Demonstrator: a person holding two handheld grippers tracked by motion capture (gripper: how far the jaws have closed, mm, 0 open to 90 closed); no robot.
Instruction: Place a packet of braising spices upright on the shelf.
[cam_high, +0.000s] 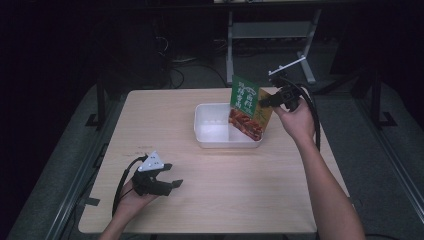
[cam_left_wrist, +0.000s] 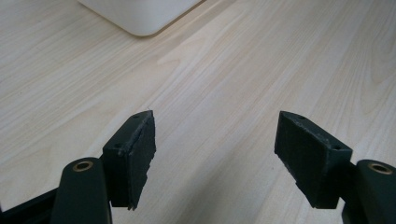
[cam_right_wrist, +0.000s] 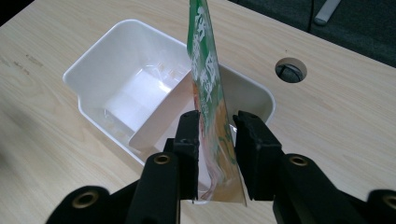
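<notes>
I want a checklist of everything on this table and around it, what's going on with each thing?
Surface: pale wooden table, with a round hole.
Job's things: white bin with a divider; green food packet held upright over it.
Clutter: nothing seen.
Grippers: right tool shut on the packet; left tool open, above bare wood.
Cables: black cable loops from the right tool.
Surroundings: dark room, metal frame behind.

— What colours does the packet (cam_high: 248, 106) have?
— Green top with white lettering, orange-brown food picture below.
— The bin (cam_high: 220, 125)?
— Plain white, on a pale wood-grain table (cam_high: 210, 190). Black jaws.
</notes>
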